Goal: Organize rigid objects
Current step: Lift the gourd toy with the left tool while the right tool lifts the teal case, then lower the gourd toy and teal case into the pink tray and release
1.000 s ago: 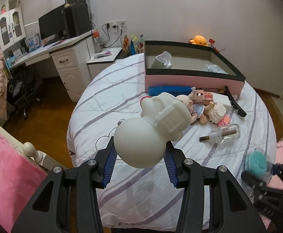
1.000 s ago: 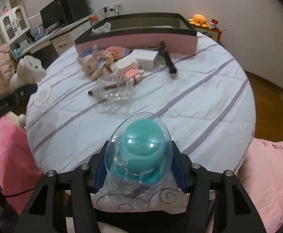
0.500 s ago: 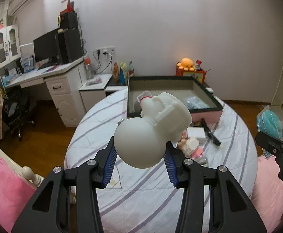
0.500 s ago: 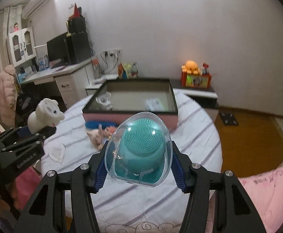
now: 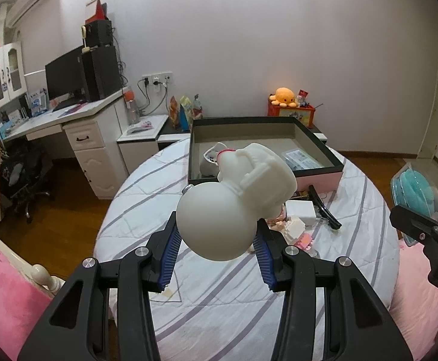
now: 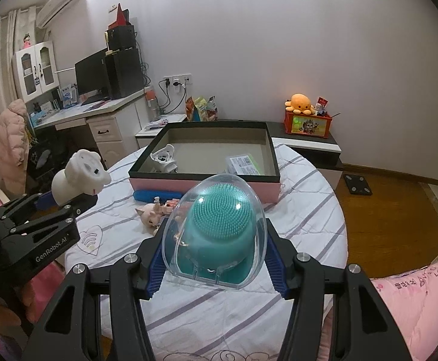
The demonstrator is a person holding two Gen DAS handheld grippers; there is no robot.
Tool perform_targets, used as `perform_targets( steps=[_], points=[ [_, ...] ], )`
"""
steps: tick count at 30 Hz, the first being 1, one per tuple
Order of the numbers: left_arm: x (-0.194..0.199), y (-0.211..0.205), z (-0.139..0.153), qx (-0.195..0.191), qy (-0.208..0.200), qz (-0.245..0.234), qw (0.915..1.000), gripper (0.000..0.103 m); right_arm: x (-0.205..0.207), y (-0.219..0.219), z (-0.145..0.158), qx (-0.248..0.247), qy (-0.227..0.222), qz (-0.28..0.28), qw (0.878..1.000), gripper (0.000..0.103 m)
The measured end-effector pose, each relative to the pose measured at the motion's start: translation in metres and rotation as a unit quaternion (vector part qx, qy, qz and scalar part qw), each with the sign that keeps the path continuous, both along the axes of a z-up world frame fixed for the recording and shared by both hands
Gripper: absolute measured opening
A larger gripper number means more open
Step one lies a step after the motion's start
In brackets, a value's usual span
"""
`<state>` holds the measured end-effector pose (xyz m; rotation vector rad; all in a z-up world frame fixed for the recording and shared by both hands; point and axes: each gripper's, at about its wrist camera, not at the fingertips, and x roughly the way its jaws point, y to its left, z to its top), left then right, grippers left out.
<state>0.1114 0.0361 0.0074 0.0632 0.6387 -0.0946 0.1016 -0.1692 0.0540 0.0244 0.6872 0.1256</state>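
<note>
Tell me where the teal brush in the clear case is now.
The teal brush case is clamped in the right gripper, held above the striped bed, short of the pink box.

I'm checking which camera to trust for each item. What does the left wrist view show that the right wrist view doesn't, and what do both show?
Only the left wrist view shows the black hair clip, the small white box and the block figure on the bed.

Only the right wrist view shows the blue case below the box's pink wall and the floor scale.

Both show the storage box, the white figurine in the left gripper, the teal brush in its clear shell in the right gripper, and the orange plush.
</note>
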Motion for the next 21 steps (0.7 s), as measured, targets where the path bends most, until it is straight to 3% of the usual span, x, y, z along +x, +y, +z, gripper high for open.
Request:
perform_targets(
  steps=[10,21],
  points=[
    [0.045,-0.004,0.003,0.005,0.0,-0.01,0.9999,0.046,0.044,-0.003,-0.004,0.0,0.012,0.004,1.0,0.058],
    [0.16,-0.011,0.002,0.008,0.033,-0.03,0.999,0.046,0.152,-0.001,-0.013,-0.023,0.018,0.02,0.999,0.058]
  ],
)
